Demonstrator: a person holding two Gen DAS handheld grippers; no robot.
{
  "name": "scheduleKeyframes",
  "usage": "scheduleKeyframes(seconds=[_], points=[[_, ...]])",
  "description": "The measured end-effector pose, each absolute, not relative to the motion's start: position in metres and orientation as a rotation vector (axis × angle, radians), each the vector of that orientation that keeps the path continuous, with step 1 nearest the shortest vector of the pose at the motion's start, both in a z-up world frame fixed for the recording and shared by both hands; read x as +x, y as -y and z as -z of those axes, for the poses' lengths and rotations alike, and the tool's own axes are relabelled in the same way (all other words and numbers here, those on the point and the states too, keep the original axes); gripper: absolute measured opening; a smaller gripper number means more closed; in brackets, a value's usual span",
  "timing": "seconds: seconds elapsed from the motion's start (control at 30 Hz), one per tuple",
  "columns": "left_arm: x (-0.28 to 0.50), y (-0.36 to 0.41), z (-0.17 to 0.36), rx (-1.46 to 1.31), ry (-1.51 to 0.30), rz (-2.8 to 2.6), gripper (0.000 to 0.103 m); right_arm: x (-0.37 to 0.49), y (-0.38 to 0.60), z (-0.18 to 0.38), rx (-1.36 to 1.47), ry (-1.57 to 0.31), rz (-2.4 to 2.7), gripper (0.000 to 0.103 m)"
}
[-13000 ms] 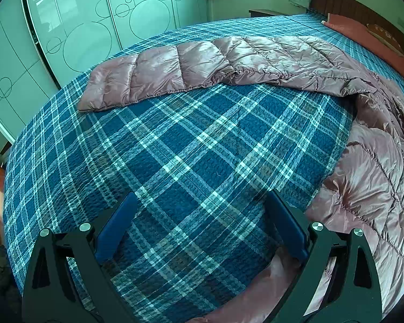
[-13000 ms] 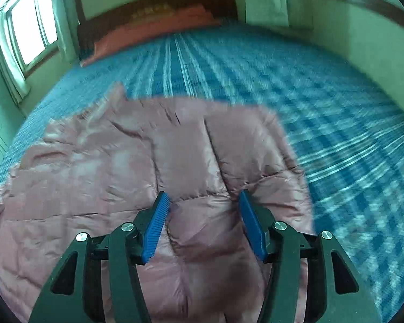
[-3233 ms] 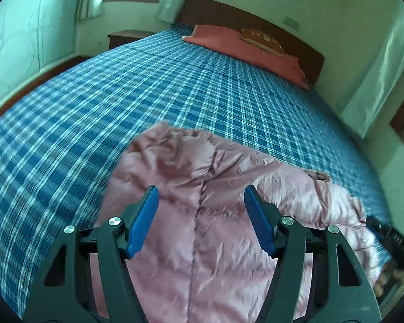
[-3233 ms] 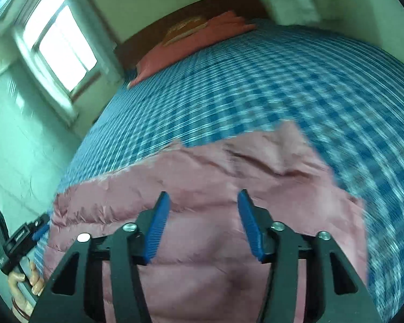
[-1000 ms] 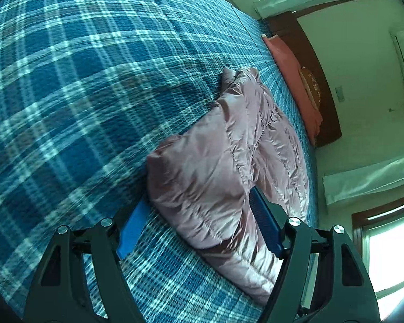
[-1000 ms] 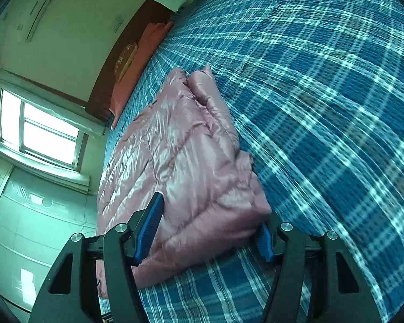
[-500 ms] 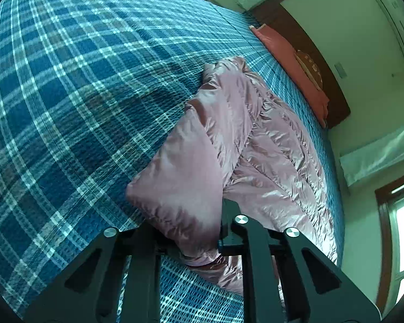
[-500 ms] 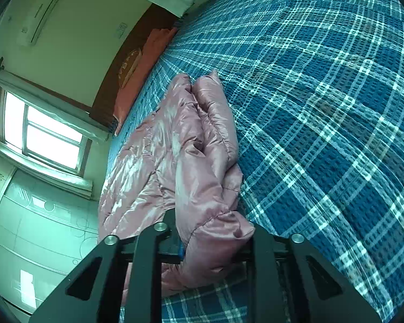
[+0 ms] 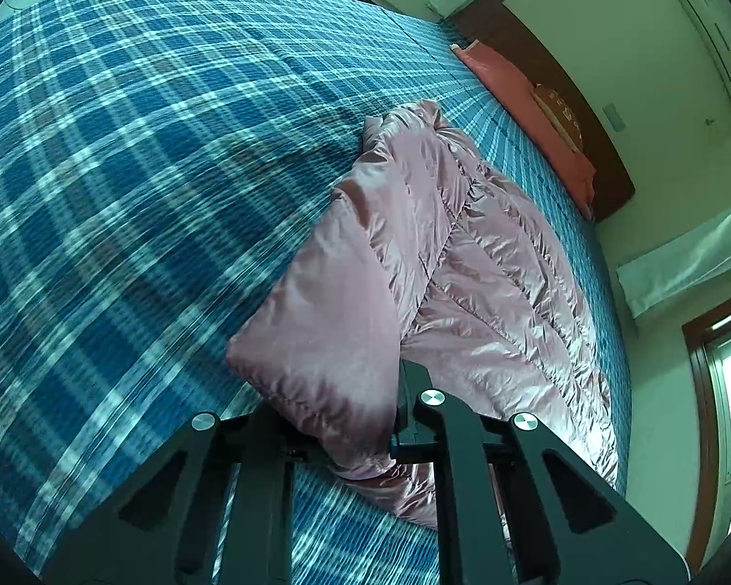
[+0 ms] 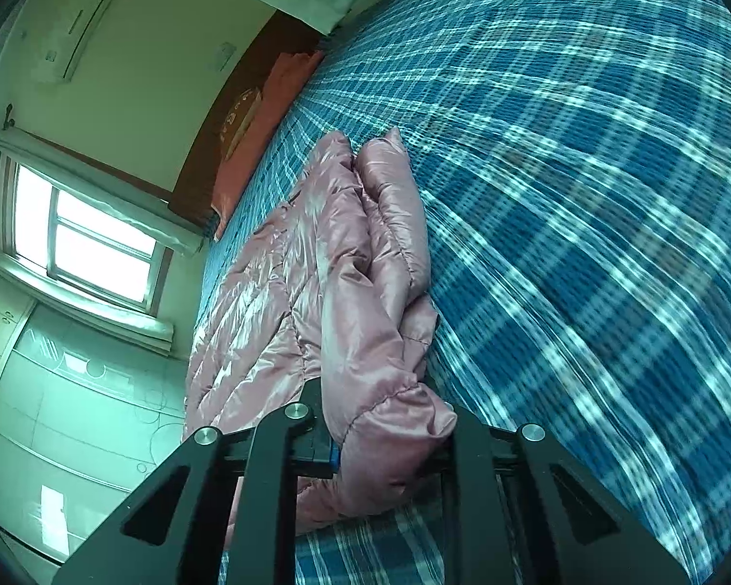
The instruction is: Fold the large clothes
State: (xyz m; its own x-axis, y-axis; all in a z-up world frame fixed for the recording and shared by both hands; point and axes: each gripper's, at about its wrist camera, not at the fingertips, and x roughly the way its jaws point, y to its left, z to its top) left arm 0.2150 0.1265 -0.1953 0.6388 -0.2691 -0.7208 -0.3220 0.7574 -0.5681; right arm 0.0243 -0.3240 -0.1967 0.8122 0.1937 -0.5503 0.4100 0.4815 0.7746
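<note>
That pink puffer jacket [image 9: 468, 263] on the plaid bed [image 9: 122, 170] looks light, squishy and slick, so left gripper [image 9: 346, 419] and right gripper [image 10: 390, 434], jaws clamped on its near corners, probably want deep bites at the hems.

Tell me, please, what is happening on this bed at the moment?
A person is folding a pink puffer jacket on a bed with a blue plaid bedspread. The left gripper and right gripper are each shut on a near corner of the jacket, which lies partly folded lengthwise toward the pillow.
</note>
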Motion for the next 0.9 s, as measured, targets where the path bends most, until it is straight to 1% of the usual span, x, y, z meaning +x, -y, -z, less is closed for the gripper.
scheduleKeyframes(seconds=[0.8, 0.87, 0.9], points=[[0.125, -0.146, 0.195, -0.665, -0.912, -0.014, 0.012, 0.021, 0.335, 0.199, 1.091, -0.653, 0.115, 0.015], [0.122, -0.147, 0.194, -0.658, -0.907, 0.006, 0.013, 0.023, 0.339, 0.202, 1.096, -0.651, 0.111, 0.016], [0.121, -0.148, 0.194, -0.654, -0.901, 0.016, 0.014, 0.025, 0.341, 0.203, 1.101, -0.65, 0.107, 0.017]])
